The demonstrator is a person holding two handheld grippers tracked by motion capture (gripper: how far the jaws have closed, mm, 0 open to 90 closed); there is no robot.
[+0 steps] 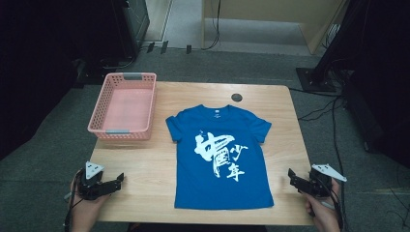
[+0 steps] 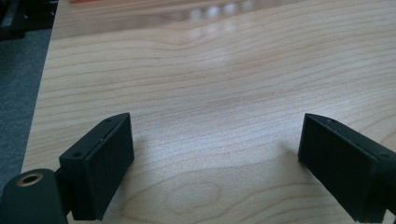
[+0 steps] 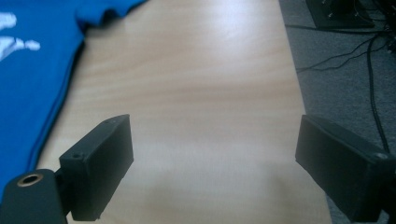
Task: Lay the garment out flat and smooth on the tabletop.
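1. High view: a blue T-shirt (image 1: 221, 157) lies flat, print up, in the middle of the bench (image 1: 285, 125), with a pink basket (image 1: 124, 105) at the far left corner. The left tool (image 1: 114, 182) and right tool (image 1: 293, 177) sit at the near corners, both apart from the shirt. Judging from here, a pinch that catches only one layer would drag the cloth into wrinkles.
2. Left gripper view: the left tool (image 2: 212, 154) stands wide, holding nothing, over bare wood.
3. Right gripper view: the right tool (image 3: 212, 156) is likewise wide and empty; the shirt's side edge (image 3: 32, 79) lies to its left. A low approach could scrape the bench.
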